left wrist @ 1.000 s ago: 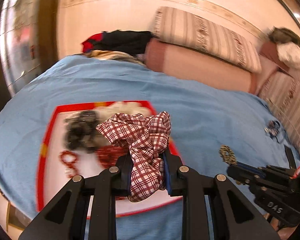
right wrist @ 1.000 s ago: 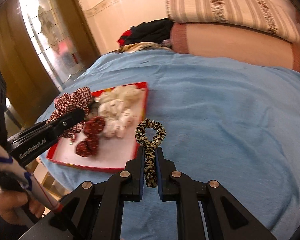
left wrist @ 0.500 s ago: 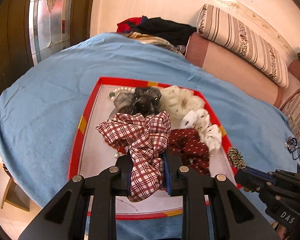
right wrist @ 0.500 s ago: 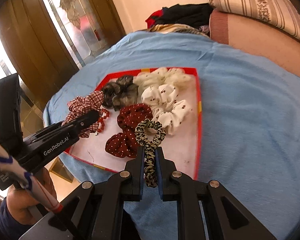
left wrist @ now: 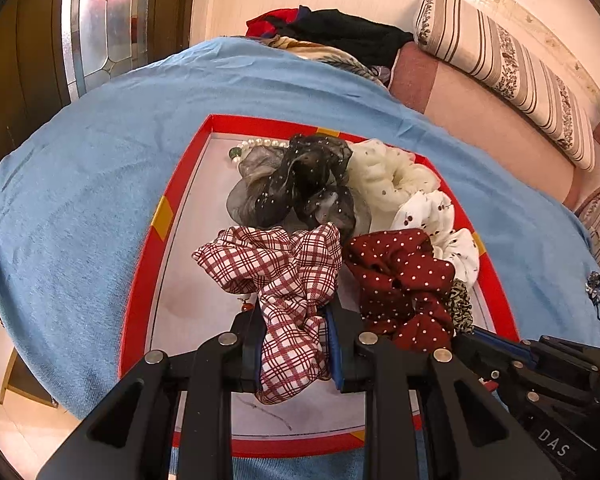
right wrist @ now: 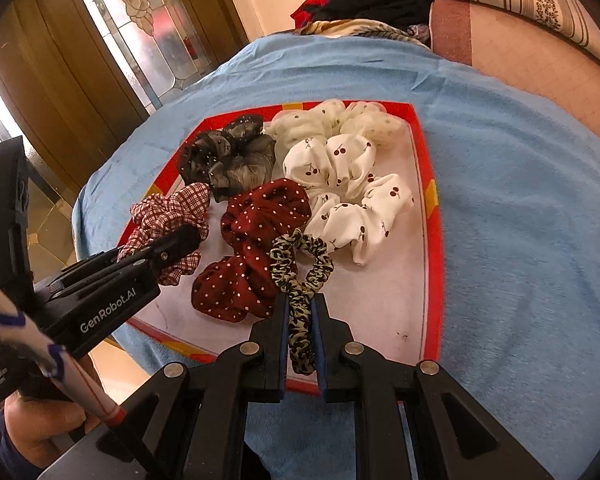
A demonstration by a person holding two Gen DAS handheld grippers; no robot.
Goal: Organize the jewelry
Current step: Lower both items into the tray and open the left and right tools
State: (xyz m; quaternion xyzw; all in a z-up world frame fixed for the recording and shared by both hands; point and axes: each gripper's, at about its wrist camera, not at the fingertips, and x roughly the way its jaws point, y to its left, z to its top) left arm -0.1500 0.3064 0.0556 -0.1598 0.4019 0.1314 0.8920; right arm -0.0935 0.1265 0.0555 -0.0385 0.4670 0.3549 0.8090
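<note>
While my left tongs (left wrist: 294,316) clamp the plaid scrunchie (left wrist: 276,268) and my right tongs (right wrist: 301,314) the leopard one (right wrist: 300,264), I count six scrunchies, pearls (left wrist: 260,144) showing only leftward.

We see only part of the pearl string (left wrist: 260,145), the rest tucked under the grey sheer scrunchie (left wrist: 296,184). A small red bead (left wrist: 247,306) peeks from behind the plaid scrunchie (left wrist: 288,280), too little to identify. The small dark trinket (left wrist: 596,284) on the blue cover (left wrist: 80,200) is too tiny to name.
</note>
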